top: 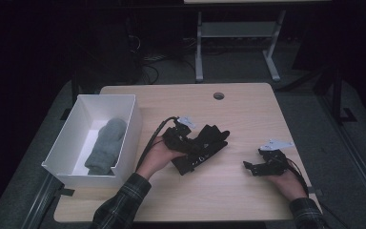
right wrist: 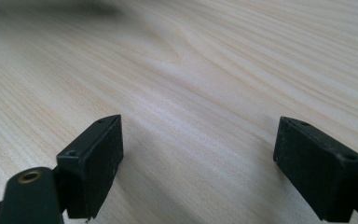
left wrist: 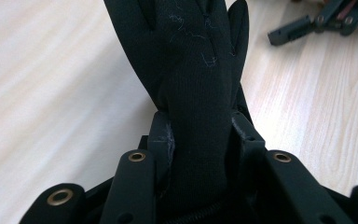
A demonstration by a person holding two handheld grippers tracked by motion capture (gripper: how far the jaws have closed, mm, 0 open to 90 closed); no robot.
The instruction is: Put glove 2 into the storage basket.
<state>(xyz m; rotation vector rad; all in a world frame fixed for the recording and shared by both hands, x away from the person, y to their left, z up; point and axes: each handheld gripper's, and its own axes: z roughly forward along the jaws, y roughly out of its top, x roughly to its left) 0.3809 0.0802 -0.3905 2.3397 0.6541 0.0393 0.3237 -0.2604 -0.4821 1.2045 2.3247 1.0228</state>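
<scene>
your left gripper (top: 205,148) is clenching a black glove (left wrist: 191,70), its jaws pinching the glove at the wrist end so the knit bunches narrow between the pads, as the left gripper view is showing. the glove's fingers are spreading out beyond the jaws, pointing away from you over the wooden table (top: 248,109). in the high view the glove (top: 213,136) is sitting near the middle of the table, just right of the white box (top: 126,138), and whether it is hanging clear of the wood or brushing it you cannot tell from here. your left hand (top: 159,155) is wrapping around the gripper body, with the cable arcing back over it. your right gripper (top: 249,167) is resting low near the table's right side, well apart from the glove, with your right hand (top: 288,183) behind it. its jaws are standing wide apart and released, with bare wood grain between the pads (right wrist: 98,163) in the right gripper view. a grey glove (top: 106,145) is lying inside the white box, along its floor. the room beyond the table is staying too dark to read.
</scene>
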